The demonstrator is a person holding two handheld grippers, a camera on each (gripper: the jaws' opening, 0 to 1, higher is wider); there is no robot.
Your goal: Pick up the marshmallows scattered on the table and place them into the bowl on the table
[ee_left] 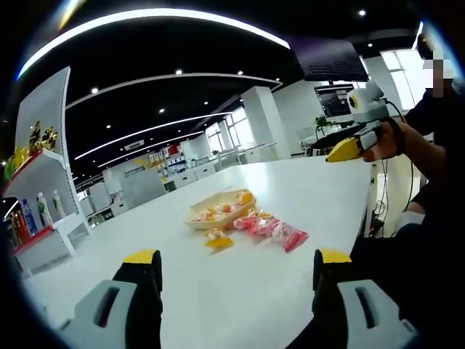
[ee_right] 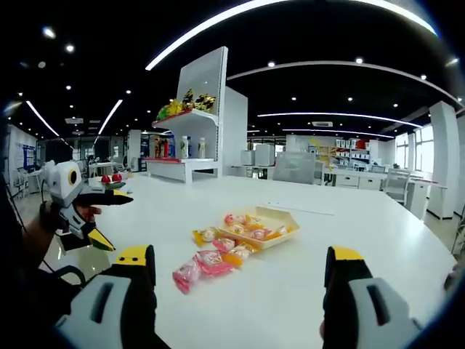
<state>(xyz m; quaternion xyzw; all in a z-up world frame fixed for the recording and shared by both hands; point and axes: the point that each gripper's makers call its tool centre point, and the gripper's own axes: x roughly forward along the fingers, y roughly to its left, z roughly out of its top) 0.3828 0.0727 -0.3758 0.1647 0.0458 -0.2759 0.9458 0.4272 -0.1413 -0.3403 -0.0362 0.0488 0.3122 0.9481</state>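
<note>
I'm holding both grippers, left and right, spread wide; marshmallows are lying ahead beside the bowl. Wrapper writing is unreadable.

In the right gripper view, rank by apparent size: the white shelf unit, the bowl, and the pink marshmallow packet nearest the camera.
1. White shelf unit, largest although farthest away.
2. Bowl, a shallow tan tray holding several packets.
3. Pink marshmallow packet, smallest although nearest the camera, so truly the smallest.
</note>
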